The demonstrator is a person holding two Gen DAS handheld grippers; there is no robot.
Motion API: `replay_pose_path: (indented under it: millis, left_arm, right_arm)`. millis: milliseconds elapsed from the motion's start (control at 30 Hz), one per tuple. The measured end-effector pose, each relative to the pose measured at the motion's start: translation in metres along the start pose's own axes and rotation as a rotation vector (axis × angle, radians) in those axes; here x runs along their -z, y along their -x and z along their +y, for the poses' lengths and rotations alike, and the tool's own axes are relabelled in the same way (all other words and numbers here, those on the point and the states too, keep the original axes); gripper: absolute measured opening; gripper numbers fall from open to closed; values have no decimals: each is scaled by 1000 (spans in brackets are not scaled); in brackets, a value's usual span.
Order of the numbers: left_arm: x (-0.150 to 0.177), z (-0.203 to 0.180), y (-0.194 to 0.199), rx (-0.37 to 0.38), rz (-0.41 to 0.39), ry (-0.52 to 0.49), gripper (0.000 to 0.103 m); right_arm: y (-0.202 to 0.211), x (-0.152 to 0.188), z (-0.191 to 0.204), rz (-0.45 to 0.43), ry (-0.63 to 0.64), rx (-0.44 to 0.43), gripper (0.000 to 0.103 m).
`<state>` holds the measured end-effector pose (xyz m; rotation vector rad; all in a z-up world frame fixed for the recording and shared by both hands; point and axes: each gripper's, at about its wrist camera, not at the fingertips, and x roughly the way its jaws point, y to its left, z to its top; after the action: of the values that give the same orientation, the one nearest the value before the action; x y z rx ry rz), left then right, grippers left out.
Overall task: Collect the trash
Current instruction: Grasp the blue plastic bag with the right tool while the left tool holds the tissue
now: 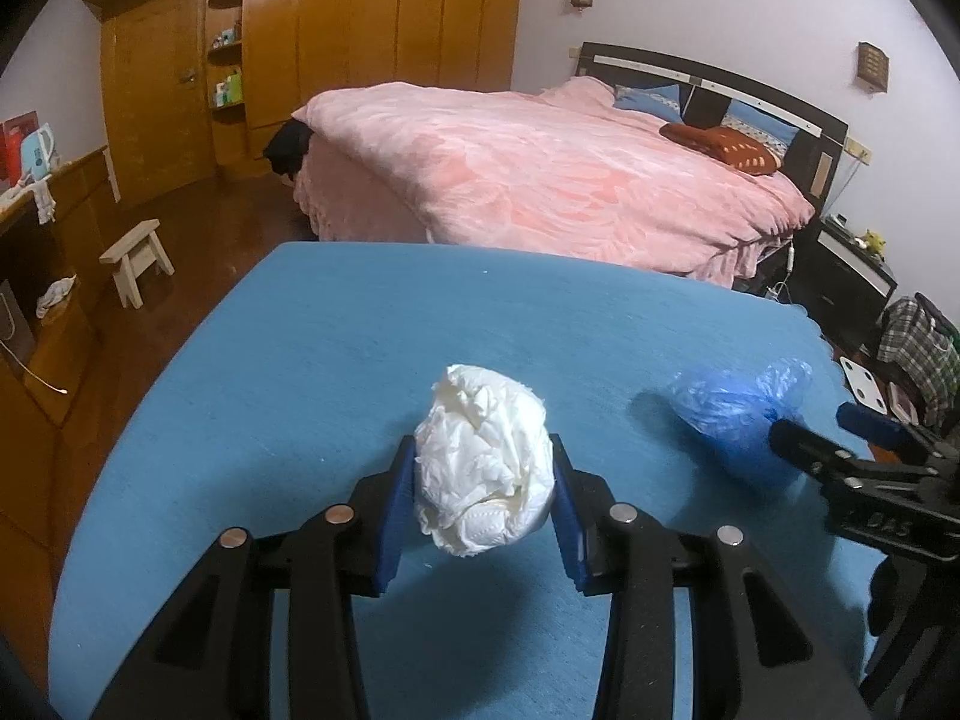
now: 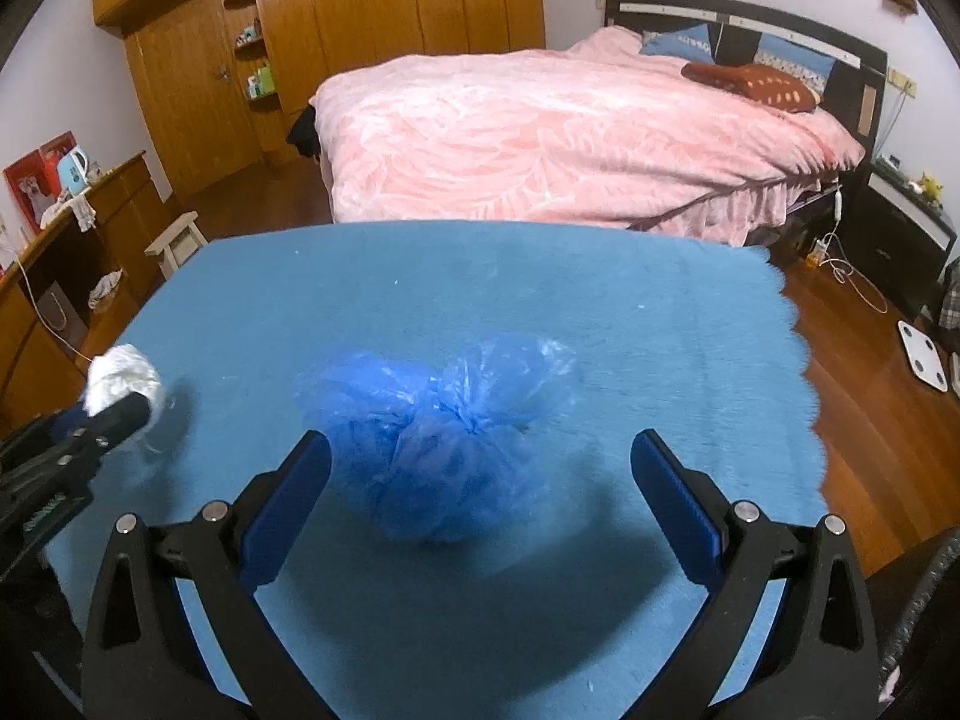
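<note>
My left tongs (image 1: 483,480) clamp the crumpled white tissue wad (image 1: 486,462), while my right tongs (image 2: 480,480) gape wide around the blue plastic bag (image 2: 444,420) on the worktop (image 2: 540,288).

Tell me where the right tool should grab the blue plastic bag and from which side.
Grip the blue plastic bag across its bunched, gathered middle, coming from above and the near side. The right tool is open, fingers straddling it without touching. The bag is a soft crumpled lump lying loose on the blue cloth, so closing on the thickest wad should hold better than on the thin pale edge.
</note>
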<state>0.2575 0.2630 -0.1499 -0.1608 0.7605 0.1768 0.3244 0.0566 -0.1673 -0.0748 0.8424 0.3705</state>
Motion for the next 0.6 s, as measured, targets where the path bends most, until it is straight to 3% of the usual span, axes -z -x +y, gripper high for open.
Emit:
replay_pose_path:
  millis: [300,367,433,600]
  left_arm:
    - [-2,4,-2,-7,-1,7,42]
    - [-2,6,-2,-10,0,7,42]
    - [-1,7,-2,-13,2,9,42]
    - [2,11,2,-18,4,16,42]
  right_arm:
    - [-15,0,15,35,30,-40,97]
    - [-17,0,18,48,42,-66,88]
    - [-20,1,20,76,44,-101,68]
    - [-19,1,23,88,62,-128,51]
